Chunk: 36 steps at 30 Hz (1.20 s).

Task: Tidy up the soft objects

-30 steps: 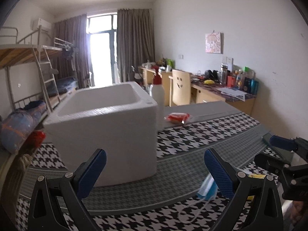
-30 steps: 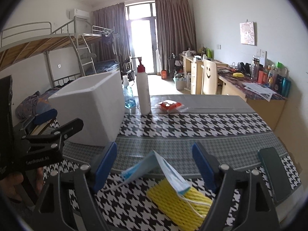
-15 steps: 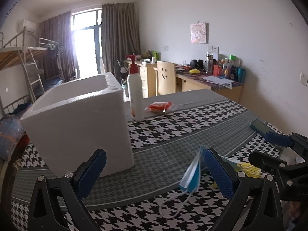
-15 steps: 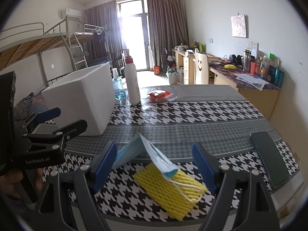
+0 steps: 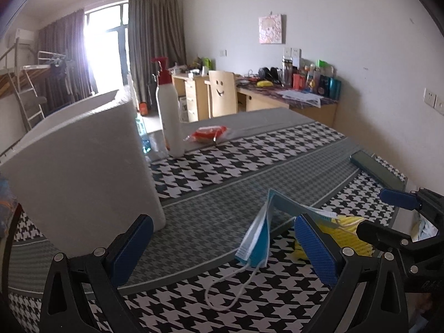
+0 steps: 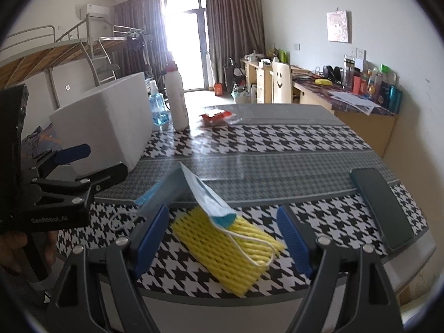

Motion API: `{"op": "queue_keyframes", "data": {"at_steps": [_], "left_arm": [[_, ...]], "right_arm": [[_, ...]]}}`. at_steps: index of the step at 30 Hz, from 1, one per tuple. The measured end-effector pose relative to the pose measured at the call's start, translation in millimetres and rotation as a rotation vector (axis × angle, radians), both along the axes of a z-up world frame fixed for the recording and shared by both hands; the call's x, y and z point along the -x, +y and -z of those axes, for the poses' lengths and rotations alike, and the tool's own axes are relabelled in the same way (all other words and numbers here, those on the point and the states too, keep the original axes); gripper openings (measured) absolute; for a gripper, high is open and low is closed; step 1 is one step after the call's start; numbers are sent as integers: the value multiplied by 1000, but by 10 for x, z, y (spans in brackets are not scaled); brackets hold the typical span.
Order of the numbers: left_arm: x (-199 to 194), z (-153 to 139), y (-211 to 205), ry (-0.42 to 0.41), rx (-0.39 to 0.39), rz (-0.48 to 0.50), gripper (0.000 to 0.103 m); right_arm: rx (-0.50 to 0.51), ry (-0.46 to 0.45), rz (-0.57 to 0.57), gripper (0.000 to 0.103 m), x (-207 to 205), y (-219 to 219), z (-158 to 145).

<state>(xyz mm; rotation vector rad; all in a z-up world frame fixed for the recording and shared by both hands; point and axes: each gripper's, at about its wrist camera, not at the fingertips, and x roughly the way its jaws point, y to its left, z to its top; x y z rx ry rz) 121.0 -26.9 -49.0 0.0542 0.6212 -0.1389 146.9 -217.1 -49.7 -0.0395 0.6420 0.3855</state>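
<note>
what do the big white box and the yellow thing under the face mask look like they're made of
White box: likely expanded polystyrene foam; matte, faintly grainy thick walls. Yellow sleeve: seemingly foam netting; soft ribbed mesh lying flat. Face mask: probably nonwoven fabric; thin, pleated, tented.

A blue face mask (image 6: 199, 191) stood folded like a tent on the table, its right end resting on a flat yellow foam net (image 6: 230, 247), ear loop trailing toward 4 o'clock. A white foam box (image 6: 111, 122) sat at 10 o'clock.
</note>
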Motion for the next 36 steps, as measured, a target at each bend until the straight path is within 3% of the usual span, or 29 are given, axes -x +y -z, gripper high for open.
{"op": "queue_keyframes", "data": {"at_steps": [13,21,27,33,36], "left_arm": [[-164,185,-135,91,-10,47,102],[-239,277,-203,129,4,81,92],[-288,335,-228,155,14,102,78],[-337,408,-249,200,29,122,57],[-333,411,-261,197,39,142,30]], "right_arm": [[-5,41,16,84,24,-121,120],[-6,71,21,84,-3,-157,205],[-6,83,23,84,-17,-171,241],[-9,91,24,84,-19,-196,268],[-11,93,23,84,-14,-205,280]]}}
